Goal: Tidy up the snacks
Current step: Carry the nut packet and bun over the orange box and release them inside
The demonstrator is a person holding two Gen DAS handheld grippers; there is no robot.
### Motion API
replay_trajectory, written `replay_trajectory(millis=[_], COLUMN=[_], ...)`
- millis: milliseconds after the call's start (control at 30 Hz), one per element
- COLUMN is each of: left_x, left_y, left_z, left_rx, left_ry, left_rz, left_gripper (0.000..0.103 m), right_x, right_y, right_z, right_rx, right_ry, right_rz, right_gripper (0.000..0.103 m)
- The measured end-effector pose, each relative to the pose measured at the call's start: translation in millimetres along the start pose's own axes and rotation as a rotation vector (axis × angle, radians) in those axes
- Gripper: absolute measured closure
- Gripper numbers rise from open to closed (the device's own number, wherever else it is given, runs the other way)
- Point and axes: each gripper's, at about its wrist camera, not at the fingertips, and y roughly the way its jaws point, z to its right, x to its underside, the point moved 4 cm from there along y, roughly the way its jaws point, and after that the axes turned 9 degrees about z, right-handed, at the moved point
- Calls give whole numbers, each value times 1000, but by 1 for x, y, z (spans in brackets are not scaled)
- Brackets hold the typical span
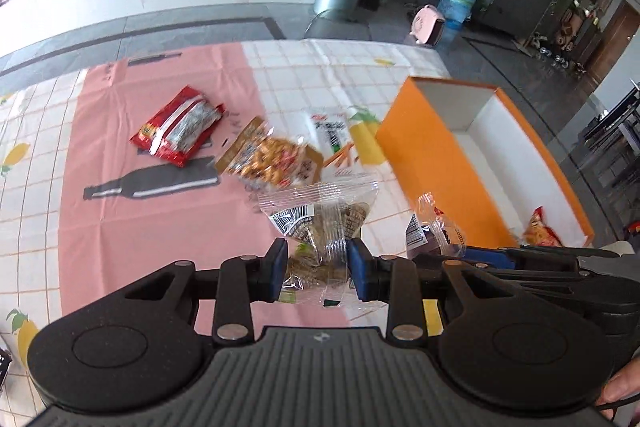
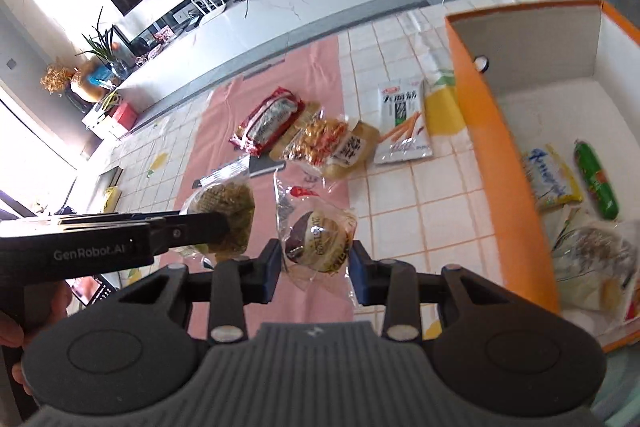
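My left gripper [image 1: 318, 269] is shut on a clear packet of brown cake [image 1: 324, 223], held above the tablecloth. My right gripper [image 2: 314, 263] is shut on a clear-wrapped round pastry [image 2: 318, 239], also off the table. Each view shows the other gripper close beside it: the right gripper [image 1: 440, 253] with its pastry [image 1: 438, 227], the left gripper [image 2: 218, 227] with its cake [image 2: 226, 207]. The orange box [image 2: 492, 147] stands to the right. It holds a yellow packet [image 2: 554, 181], a green sausage [image 2: 596, 179] and more wrapped snacks [image 2: 592, 255].
On the cloth lie a red packet [image 2: 268, 123], a peanut packet [image 2: 320, 139] and a white packet printed with orange sticks [image 2: 404, 119]. The table's far edge [image 1: 340, 43] meets a grey floor. A hand [image 2: 36, 307] holds the left tool.
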Motion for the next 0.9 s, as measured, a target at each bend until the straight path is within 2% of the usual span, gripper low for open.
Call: replay_trajectory(millis=[100,267,433,633,733,900], left_x=[-14,-39,-50,-61,-66,-55], left_y=[-4,1,29,71,92,137], left_z=[28,81,128,171,187,197], left_rx=[36,105,166,196,190,162], left_ry=[46,142,230,364,450,571], left_rz=[14,27,6,-57,-76,-155], left_gripper=[66,66,66,66,66,66], right_x=[-18,-53,-71,-83,-88,-82], right_y=[-23,-61,-77,-67,-57,-22], right_z=[14,50,88,131,146,177], right_rx=[31,56,151,198,220,243], right_ry=[-41,-27,-91,-146,-186,-223], right_rz=[15,18,-4,-79,-112,-184], right_gripper=[69,69,69,69,69,69])
